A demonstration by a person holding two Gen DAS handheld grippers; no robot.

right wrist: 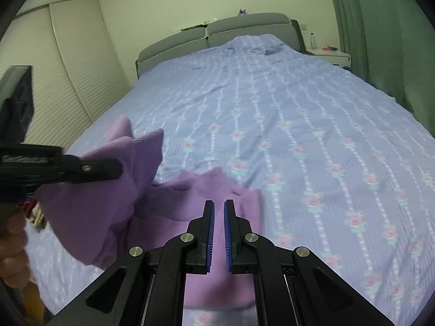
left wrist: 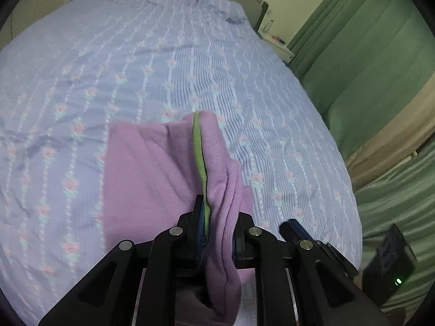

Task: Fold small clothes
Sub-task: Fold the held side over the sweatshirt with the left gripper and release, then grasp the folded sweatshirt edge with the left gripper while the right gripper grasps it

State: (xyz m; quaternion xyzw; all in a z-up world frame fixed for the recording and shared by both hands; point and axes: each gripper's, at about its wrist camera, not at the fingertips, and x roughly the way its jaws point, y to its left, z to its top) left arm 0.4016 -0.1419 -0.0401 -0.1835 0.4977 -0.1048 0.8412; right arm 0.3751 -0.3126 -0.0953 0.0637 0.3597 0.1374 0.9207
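The left hand-held gripper (left wrist: 217, 217) is clamped on a bunched fold of the purple garment (left wrist: 152, 174) (its green trim (left wrist: 199, 152) runs up from the jaws), lifting that part off the bed (left wrist: 136, 68). The right hand-held gripper (right wrist: 219, 212) hovers over the garment's flat part, its jaws narrowly apart and holding nothing.

Open bedspread (right wrist: 299, 125) beyond garment (right wrist: 217, 190)

Lilac ribbed garment (left wrist: 152, 179) with green trim, one edge lifted, the rest lying on the bedspread (left wrist: 136, 68)
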